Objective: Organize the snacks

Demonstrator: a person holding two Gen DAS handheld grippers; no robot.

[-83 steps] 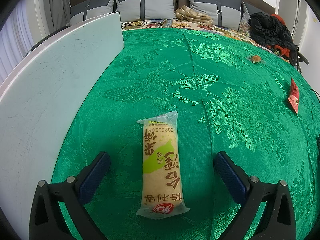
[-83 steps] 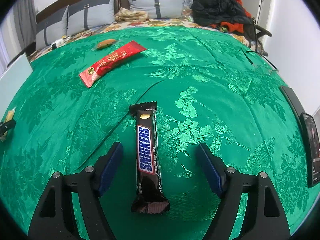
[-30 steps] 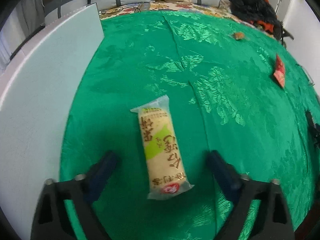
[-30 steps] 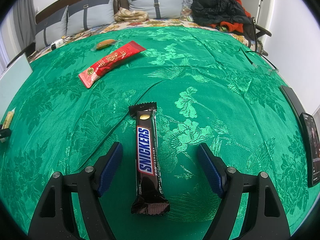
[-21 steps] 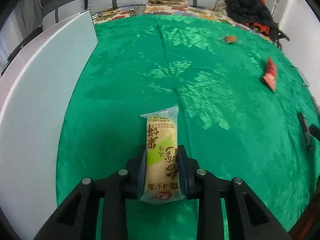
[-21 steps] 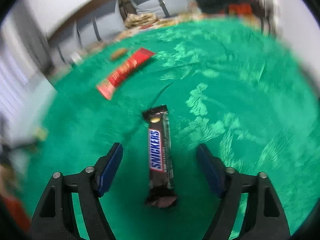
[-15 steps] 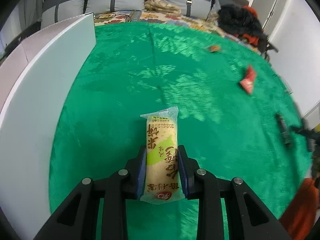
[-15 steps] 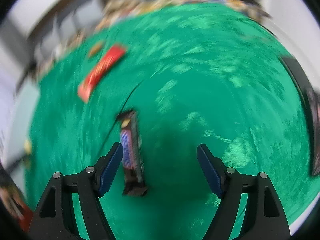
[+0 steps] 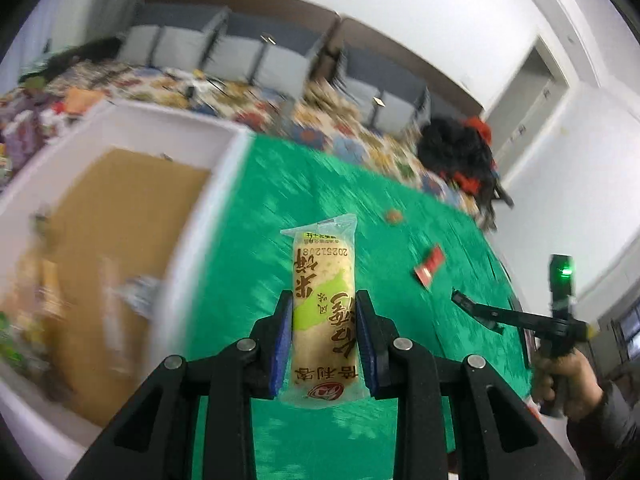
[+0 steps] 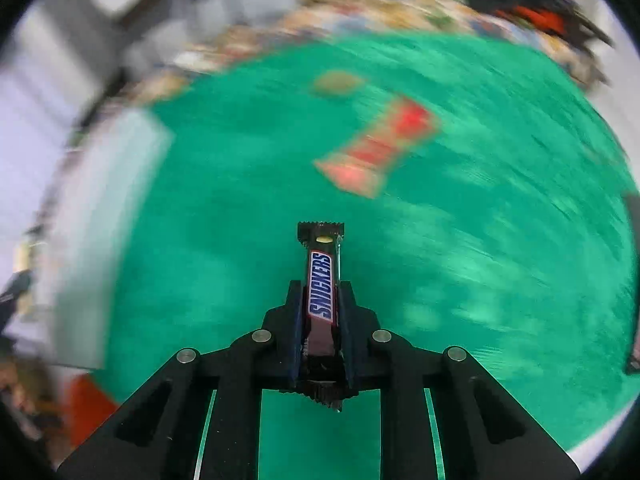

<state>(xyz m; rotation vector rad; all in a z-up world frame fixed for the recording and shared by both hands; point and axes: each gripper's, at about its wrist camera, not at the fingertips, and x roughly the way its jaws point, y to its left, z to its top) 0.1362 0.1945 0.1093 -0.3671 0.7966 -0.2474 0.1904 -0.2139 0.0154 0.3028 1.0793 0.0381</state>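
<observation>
Snacks: one rice cracker (image 9: 323,316), one Snickers bar (image 10: 321,286), each claw-clamped.

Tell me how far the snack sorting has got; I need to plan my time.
Done: a few packets, blurred, already lie in the white cardboard-lined box. In hand: left gripper clamps the clear-wrapped rice cracker; right gripper clamps the brown Snickers bar. Left: the red packet and small brown snack on the green cloth.
</observation>
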